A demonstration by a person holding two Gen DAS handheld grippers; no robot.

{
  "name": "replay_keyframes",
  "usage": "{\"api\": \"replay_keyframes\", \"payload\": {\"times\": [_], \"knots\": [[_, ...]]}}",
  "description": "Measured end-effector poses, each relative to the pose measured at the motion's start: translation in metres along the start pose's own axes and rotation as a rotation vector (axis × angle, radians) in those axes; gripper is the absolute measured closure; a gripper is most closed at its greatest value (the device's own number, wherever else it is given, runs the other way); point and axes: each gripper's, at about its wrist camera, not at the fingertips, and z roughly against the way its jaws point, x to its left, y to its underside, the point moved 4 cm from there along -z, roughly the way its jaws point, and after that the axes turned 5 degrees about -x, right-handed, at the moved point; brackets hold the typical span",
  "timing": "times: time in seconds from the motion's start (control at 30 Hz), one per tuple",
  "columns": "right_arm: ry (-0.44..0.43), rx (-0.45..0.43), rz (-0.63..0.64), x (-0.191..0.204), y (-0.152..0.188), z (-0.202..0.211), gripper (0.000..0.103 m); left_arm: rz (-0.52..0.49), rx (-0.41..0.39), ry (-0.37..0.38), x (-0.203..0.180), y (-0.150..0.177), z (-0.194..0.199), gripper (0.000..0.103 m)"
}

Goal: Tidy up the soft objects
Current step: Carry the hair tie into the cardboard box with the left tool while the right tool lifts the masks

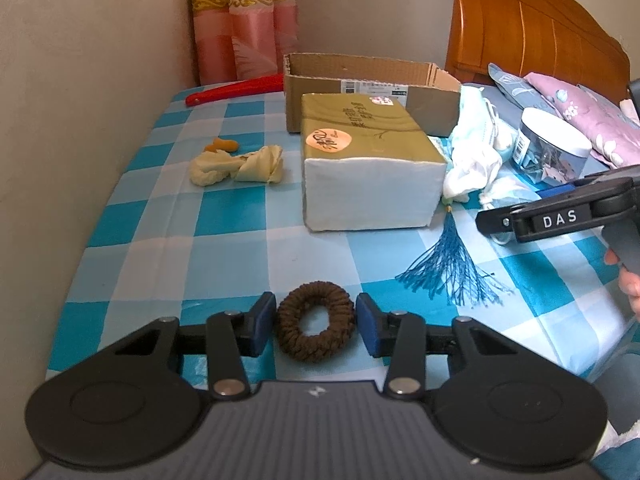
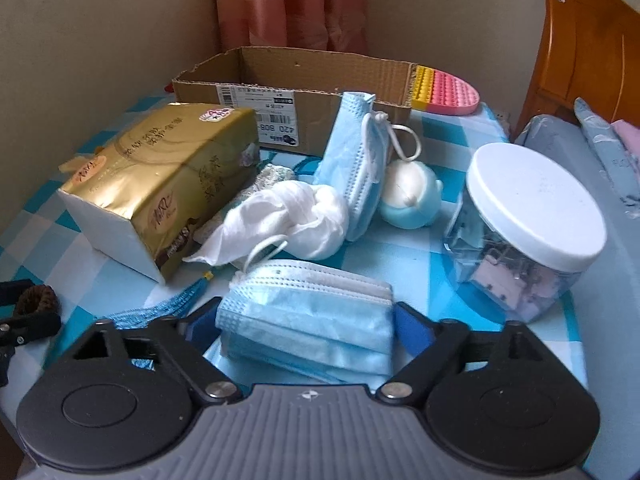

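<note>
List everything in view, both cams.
tissue pack: 1, gold, centre
cardboard box: 1, brown, behind pack
hair scrunchie: 1, brown, front edge
face-mask stack: 1, blue, front right
upright face mask: 1, blue, by box
knotted cloth: 1, white, beside pack
crumpled cloth: 1, yellow, left
tassel: 1, blue, before pack
jar: 1, clear, white-lidded, right
squishy toy: 1, blue-white, beside jar
pop-it: 1, rainbow, beside box
left gripper: 1, black, gripping scrunchie
right gripper: 1, black, open around stack

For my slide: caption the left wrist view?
Left gripper flanks a brown braided hair tie on blue checked cloth.
</note>
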Motion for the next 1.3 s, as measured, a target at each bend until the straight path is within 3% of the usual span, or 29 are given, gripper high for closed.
{"api": "replay_keyframes", "payload": {"times": [0.23, 0.67, 1.0, 1.3], "knots": [[-0.011, -0.021, 0.012, -0.003, 0.004, 0.020, 0.020, -0.021, 0.006, 0.000, -0.004, -0.004, 0.004, 0.068], [-0.065, -0.092, 0.109, 0.000, -0.002, 0.068, 0.020, -0.064, -0.002, 0.005, -0.008, -0.026, 0.023, 0.070], [-0.101, -0.138, 0.131, -0.001, -0.016, 0.080, 0.020, -0.115, -0.091, 0.082, -0.019, -0.101, 0.023, 0.070], [-0.092, -0.154, 0.129, -0.011, -0.031, 0.083, 0.020, -0.187, -0.136, 0.130, -0.035, -0.189, -0.033, 0.070]]}}
